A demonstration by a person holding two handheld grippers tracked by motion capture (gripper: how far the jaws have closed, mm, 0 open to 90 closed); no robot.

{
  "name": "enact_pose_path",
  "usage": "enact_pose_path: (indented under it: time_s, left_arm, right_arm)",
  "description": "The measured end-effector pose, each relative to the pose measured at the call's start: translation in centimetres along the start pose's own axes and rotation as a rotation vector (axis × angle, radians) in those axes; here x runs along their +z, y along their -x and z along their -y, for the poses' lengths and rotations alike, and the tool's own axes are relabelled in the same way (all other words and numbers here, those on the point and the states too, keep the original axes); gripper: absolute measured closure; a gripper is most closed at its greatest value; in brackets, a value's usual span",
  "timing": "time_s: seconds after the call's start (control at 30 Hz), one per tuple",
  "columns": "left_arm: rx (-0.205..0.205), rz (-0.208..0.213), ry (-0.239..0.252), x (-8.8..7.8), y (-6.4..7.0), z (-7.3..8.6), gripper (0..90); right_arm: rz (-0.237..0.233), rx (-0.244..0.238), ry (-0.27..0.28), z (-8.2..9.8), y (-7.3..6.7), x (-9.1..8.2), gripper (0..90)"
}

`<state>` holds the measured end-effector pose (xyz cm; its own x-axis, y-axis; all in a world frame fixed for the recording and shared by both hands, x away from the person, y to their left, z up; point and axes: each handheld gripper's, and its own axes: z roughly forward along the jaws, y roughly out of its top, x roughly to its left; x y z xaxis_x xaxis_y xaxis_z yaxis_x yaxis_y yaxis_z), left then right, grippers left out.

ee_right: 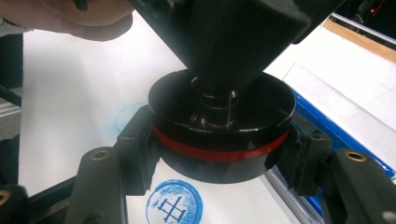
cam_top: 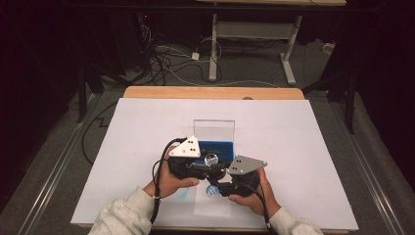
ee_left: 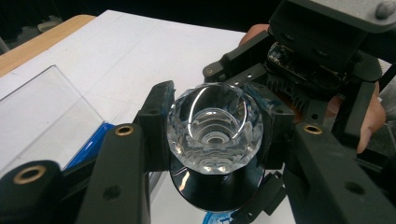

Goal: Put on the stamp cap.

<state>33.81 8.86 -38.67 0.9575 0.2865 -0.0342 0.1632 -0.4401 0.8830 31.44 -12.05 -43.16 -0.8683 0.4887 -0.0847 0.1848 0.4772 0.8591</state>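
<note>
Work in hand: I am holding a seal stamp [ee_right: 222, 133] just above the white sheet [cam_top: 303, 147], both tools on it at once.
Left gripper [ee_left: 212, 135]: my jaws are clamped on the faceted crystal knob [ee_left: 215, 128] at the stamp's top; no gap shows between pads and glass.
Right gripper [ee_right: 219, 154]: closed on the black round base [ee_right: 219, 112], the pads sitting at the red band [ee_right: 219, 151] on either side.
Where the stamp is: near my edge of the table [cam_top: 210, 92], between my 2 hands, lifted clear of the paper slip [cam_top: 213, 203], with the blue ink pad case [cam_top: 215, 146] just behind it and its clear lid [cam_top: 214, 128] standing open.
Print: 1 round blue imprint [ee_right: 173, 205] lies on the slip right beneath the base, crisp, with a character inside the ring.
Older mark: a faint blue smudge [ee_right: 128, 114] sits on the sheet beside the slip.
Risk 1: the knob is smooth cut glass; if my left pads slide on a facet, the stamp could twist and tip.
Risk 2: the inked face hangs directly over the fresh print; any dip would double or smear it.
Risk 3: 2 grips on 1 small piece; if my hands pull apart unevenly, knob and base may separate or 1 tool lose its hold.
Risk 4: the slip looks loose, so a brush from a jaw could drag it.
</note>
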Motion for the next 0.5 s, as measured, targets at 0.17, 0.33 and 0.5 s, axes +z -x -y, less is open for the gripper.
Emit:
enact_pose_path:
  time_s: [0.17,0.33,0.5]
  left_arm:
    - [-0.012,0.013,0.005,-0.06,-0.15,0.10,54.4]
    - [-0.008,0.012,0.001,0.00,-0.08,0.11,54.4]
    - [0.004,-0.007,-0.020,0.27,0.20,0.08,54.4]
  right_arm:
    - [0.008,-0.015,-0.002,-0.08,-0.05,-0.15,38.8]
    - [0.008,-0.025,-0.008,0.00,-0.11,-0.14,38.8]
    - [-0.004,-0.026,-0.009,0.15,0.03,-0.02,38.8]
